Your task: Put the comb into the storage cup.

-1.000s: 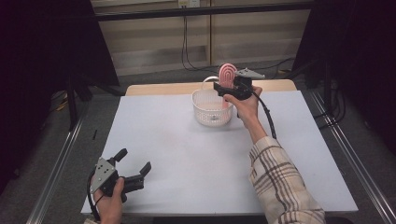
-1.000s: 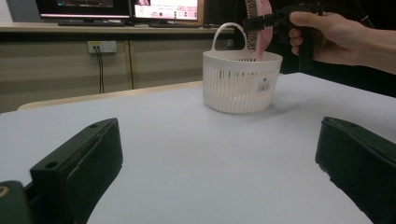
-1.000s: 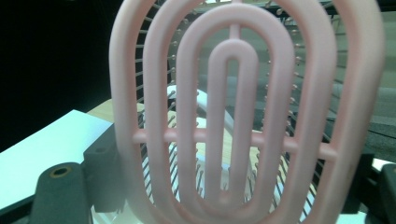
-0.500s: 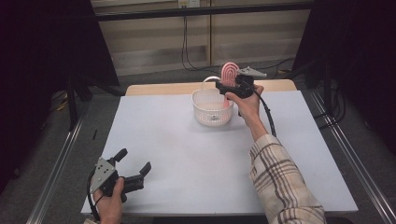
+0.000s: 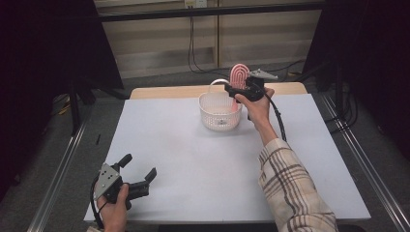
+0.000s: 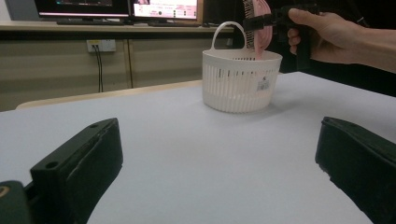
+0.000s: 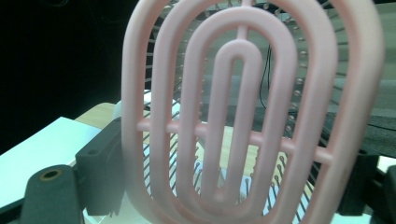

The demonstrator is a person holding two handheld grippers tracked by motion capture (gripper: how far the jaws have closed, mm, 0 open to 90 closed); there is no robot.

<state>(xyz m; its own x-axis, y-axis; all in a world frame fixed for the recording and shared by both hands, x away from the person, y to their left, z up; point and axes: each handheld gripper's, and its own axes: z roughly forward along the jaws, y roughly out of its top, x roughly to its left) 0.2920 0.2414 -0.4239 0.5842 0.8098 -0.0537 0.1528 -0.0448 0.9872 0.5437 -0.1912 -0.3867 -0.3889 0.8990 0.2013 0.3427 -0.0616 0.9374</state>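
Observation:
A pink oval hairbrush (image 5: 238, 77) stands upright over the far side of a white plastic basket (image 5: 220, 113) with a handle. My right gripper (image 5: 234, 92) is shut on the brush, whose ribbed back (image 7: 247, 107) sits close before that gripper's camera. In the left gripper view the brush (image 6: 260, 23) dips its lower end behind the rim of the basket (image 6: 240, 79). My left gripper (image 5: 140, 166) is held low near the table's front left corner, open and empty, with its jaws (image 6: 219, 163) spread wide.
The white table top (image 5: 193, 159) stretches between the two grippers. A wooden strip (image 5: 164, 92) runs along its far edge. Metal rails (image 5: 58, 169) flank the table. Monitors (image 6: 163, 9) stand beyond it.
The right hand with the brush has shifted slightly to the right above the basket. The left gripper has stayed where it was.

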